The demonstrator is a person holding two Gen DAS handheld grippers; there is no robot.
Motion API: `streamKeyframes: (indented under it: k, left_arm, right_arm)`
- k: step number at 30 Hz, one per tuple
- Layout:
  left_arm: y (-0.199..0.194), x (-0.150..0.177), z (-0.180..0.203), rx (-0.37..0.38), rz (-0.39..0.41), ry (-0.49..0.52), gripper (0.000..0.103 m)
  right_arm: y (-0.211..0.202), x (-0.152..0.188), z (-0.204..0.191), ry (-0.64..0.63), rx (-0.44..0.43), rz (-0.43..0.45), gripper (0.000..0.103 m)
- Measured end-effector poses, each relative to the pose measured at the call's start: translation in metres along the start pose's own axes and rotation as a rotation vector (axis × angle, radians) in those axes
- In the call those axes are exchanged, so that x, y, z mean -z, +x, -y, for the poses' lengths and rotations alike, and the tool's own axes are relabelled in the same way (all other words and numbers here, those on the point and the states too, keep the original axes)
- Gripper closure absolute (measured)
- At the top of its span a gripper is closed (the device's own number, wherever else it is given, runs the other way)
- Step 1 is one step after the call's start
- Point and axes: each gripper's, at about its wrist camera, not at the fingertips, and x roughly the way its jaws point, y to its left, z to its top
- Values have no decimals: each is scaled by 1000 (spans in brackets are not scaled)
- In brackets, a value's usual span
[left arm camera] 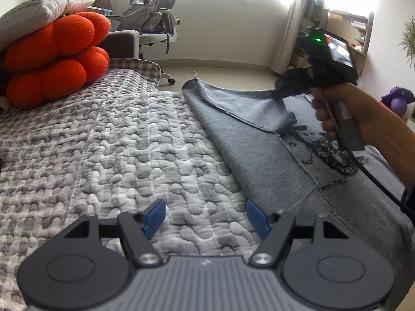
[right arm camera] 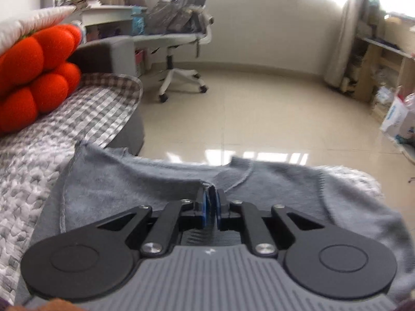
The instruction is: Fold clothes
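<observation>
On bed (left arm camera: 103, 142): right gripper (right arm camera: 210, 202) jaws pinching grey sweater (right arm camera: 129, 181); left gripper (left arm camera: 205, 216) jaws spread, empty.

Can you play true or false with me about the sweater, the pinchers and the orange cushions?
1. The right gripper is pinching the grey sweater. True.
2. The left gripper is holding the sweater too. False: its jaws stand open over the quilt, with nothing between them.
3. The orange cushions lie on the floor. False: they sit stacked on the bed, under a white pillow.
4. An office chair has a backpack on its seat. True.
5. The sweater is already folded into a neat square. False: it lies spread out, one edge lifted by the right gripper.
</observation>
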Motion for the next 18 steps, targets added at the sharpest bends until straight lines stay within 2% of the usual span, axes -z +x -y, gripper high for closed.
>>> streamKeyframes:
  k: [2,6,9,11,13,15,18]
  left_arm:
    - [-1,-1,0,0,4,-1,32]
    - [-2,-2,1,-1,2,0,32]
    - [-6,-1,5,-7,5,9,32]
    - [-9,-1,7,-11,8,16,32]
    - [-13,0,9,-22,11,27,32]
    - [-18,1,8,-25,14,29,32]
    - [-25,3,4,-27,11,27,32]
  right_arm:
    - [-11,4,-2,-3,-32,21,91]
    - [-40,23,-17,-75,-226,10,91]
    - [-51,44,-32,-144,-375,-77,91]
    - [-52,59,-42,-195,-383,-109,91]
    - [-62,63,-50,-247,-334,-69,90]
    - [-77,63,-49,-232,-365,-57,87]
    - [-101,72,-48,-251,-531,-89,87]
